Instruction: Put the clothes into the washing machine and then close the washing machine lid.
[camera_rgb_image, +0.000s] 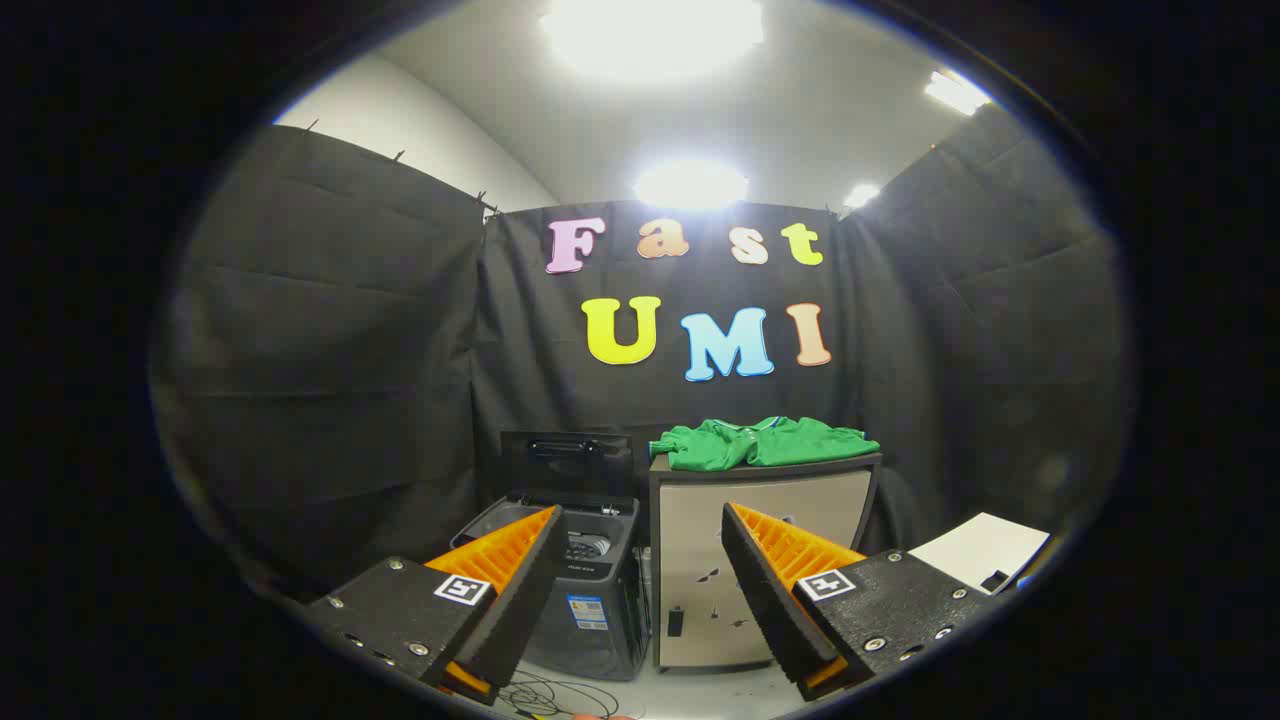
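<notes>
A green garment (762, 442) lies bunched on top of a beige cabinet (750, 550), well beyond my fingers. Left of the cabinet stands a small dark washing machine (590, 600) with its lid (567, 462) raised upright at the back. My gripper (640, 520) is open, its fingers spread wide with nothing between them. The left fingertip (540, 530) overlaps the washer's top in the view, and the right fingertip (740, 530) overlaps the cabinet's front. Both things are still some way ahead.
Black cloth walls close the booth at the back and on both sides. A white board or tabletop (980, 550) sits low to the right of the cabinet. Loose cables (545, 692) lie on the pale floor before the washer.
</notes>
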